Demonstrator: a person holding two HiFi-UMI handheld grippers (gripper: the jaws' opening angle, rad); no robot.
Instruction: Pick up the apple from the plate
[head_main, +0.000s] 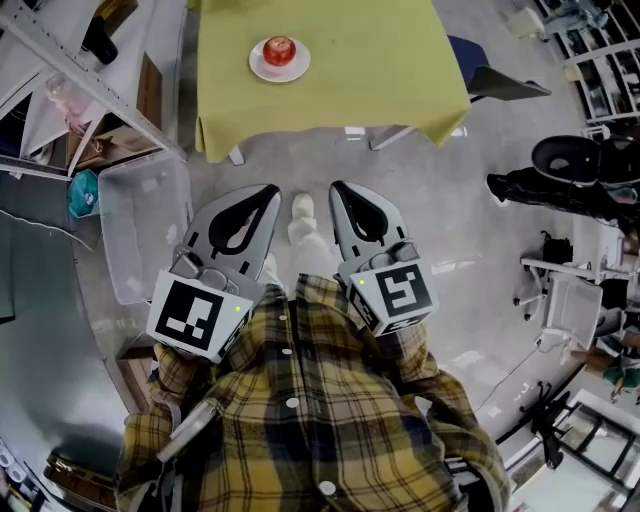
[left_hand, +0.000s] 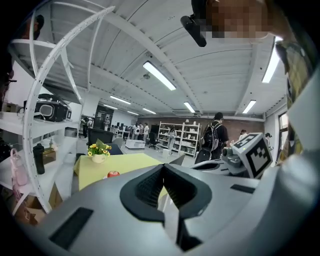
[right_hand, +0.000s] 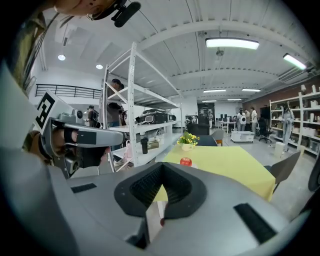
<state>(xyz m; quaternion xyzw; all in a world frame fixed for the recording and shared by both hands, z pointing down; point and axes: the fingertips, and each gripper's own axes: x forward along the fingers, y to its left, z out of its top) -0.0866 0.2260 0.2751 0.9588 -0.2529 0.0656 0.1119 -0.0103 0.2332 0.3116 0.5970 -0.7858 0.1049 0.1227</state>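
Observation:
A red apple (head_main: 280, 48) sits on a small white plate (head_main: 262, 66) near the front left of a table under a yellow-green cloth (head_main: 380, 70). Both grippers are held over the floor, well short of the table, side by side and pointing at it. My left gripper (head_main: 272, 191) is shut with nothing in it, and my right gripper (head_main: 337, 187) is shut and empty too. From the left gripper (left_hand: 163, 168) the apple (left_hand: 113, 173) shows far off, just above the jaws. From the right gripper (right_hand: 162, 168) the apple (right_hand: 186, 161) lies straight ahead.
A clear plastic bin (head_main: 140, 230) stands on the floor at the left, beside a white shelving rack (head_main: 90, 90). A pot of yellow flowers (right_hand: 188, 140) stands at the table's far end. A dark chair (head_main: 495, 80) is at the table's right; people stand far back.

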